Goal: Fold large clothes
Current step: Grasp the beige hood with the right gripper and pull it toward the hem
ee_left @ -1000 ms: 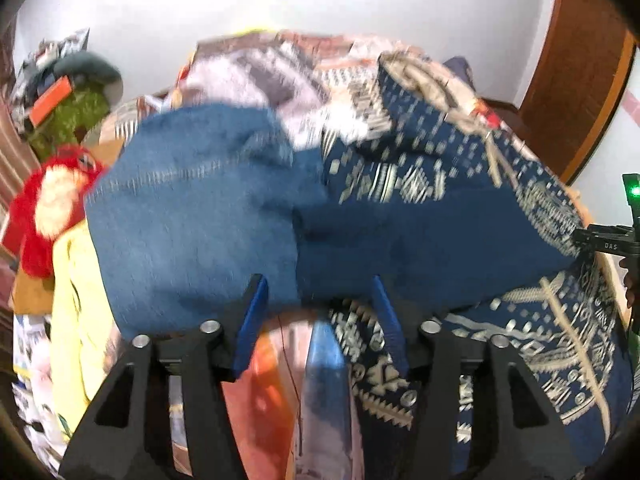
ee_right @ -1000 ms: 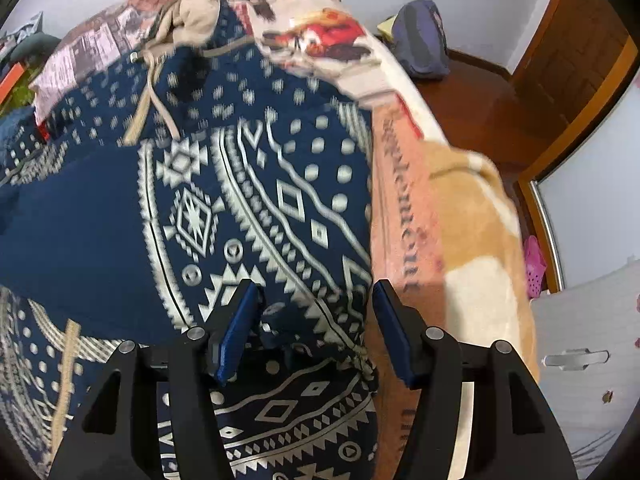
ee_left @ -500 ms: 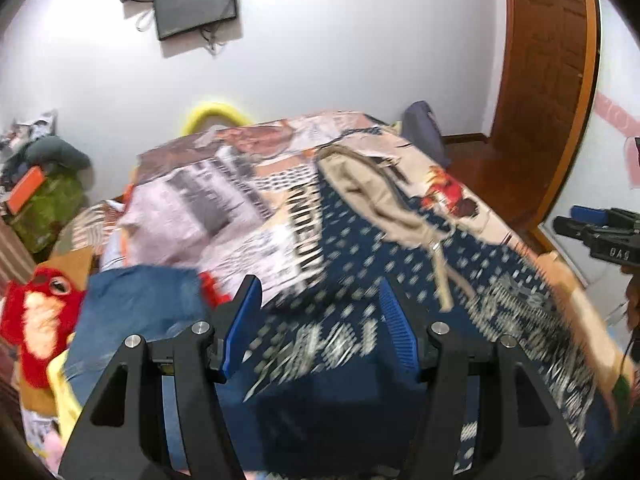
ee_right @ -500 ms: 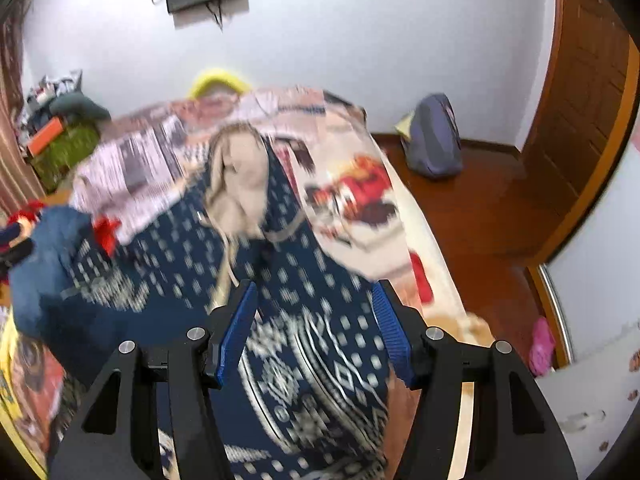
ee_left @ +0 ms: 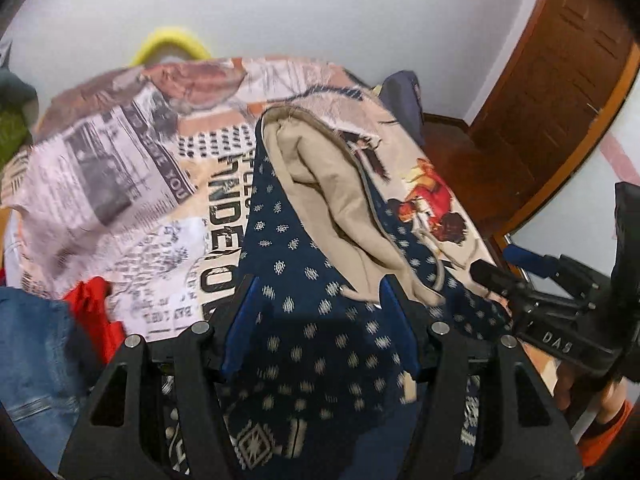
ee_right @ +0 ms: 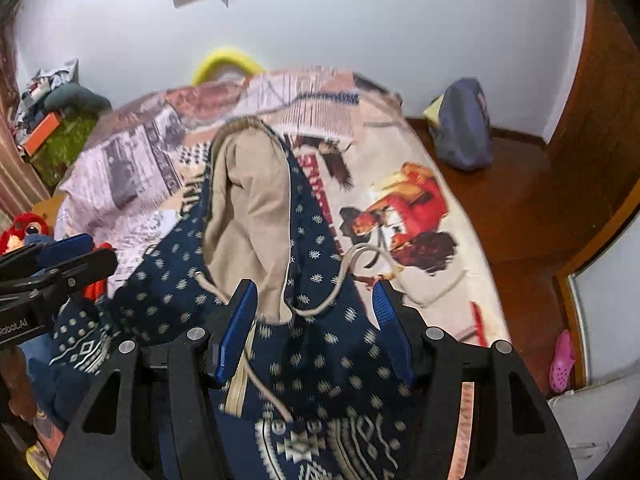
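Note:
A navy patterned hoodie [ee_left: 316, 344] with a beige-lined hood [ee_left: 336, 196] lies on the bed; it also shows in the right wrist view [ee_right: 320, 360] with its hood [ee_right: 248, 208] and a beige drawstring [ee_right: 344, 276]. My left gripper [ee_left: 320, 320] is open, its jaws over the hoodie just below the hood. My right gripper [ee_right: 314, 320] is open over the hoodie near the hood's base. Each gripper shows in the other's view: the right one [ee_left: 520, 280] and the left one [ee_right: 68, 256].
The bed has a printed newspaper-style cover [ee_left: 120, 184]. Blue jeans [ee_left: 32, 360] and a red cloth [ee_left: 96, 312] lie at the left. A red plush toy [ee_right: 20, 232], a grey backpack [ee_right: 464, 128] on the wooden floor, a wooden door [ee_left: 560, 80] and a pink shoe [ee_right: 562, 356] are around.
Both grippers have come down closer to the hoodie near its hood. The two grippers now stand nearer each other. Both stay open.

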